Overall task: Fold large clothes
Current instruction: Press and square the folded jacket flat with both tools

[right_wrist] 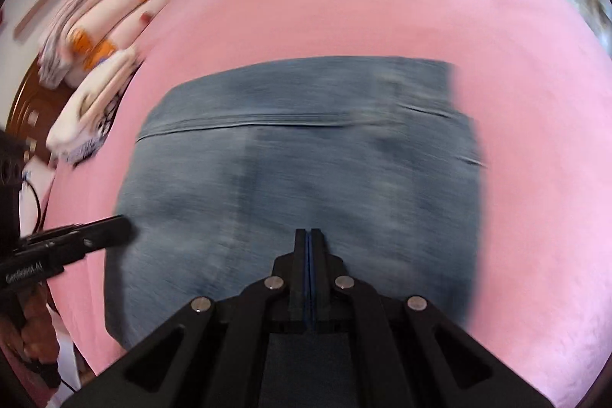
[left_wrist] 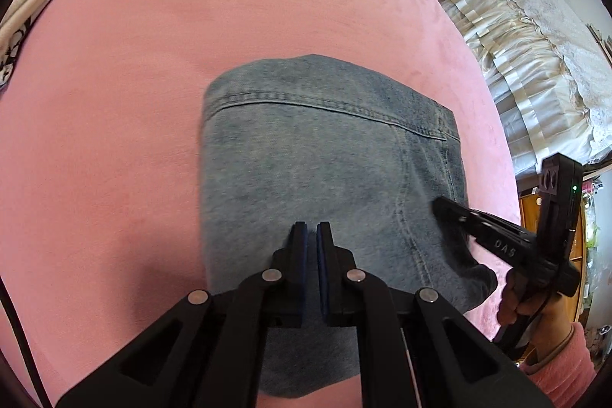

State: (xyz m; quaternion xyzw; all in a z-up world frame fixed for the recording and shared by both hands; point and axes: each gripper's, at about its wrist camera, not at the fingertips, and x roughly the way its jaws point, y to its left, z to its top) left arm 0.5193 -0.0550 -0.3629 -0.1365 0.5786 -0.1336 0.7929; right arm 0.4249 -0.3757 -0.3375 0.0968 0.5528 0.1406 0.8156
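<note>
Folded blue jeans (left_wrist: 306, 140) lie flat on a pink bed cover (left_wrist: 172, 25), with a stitched seam running across the upper part. My left gripper (left_wrist: 311, 228) hovers over the near half of the denim, jaws shut with nothing between them. In this view the right gripper (left_wrist: 438, 207) comes in from the right, its tip at the jeans' right edge. The right wrist view is blurred: the jeans (right_wrist: 306, 159) fill the middle, and my right gripper (right_wrist: 310, 234) sits above their near edge, shut and empty. There the left gripper (right_wrist: 124, 226) points at the jeans' left edge.
Folded cream and patterned linens (right_wrist: 95, 25) are piled at the bed's left side (left_wrist: 23, 18). A cream ruffled bedspread (left_wrist: 516, 44) lies beyond the right edge, with wooden furniture (left_wrist: 550, 217) below it. A hand (left_wrist: 528, 301) in a pink sleeve holds the right gripper.
</note>
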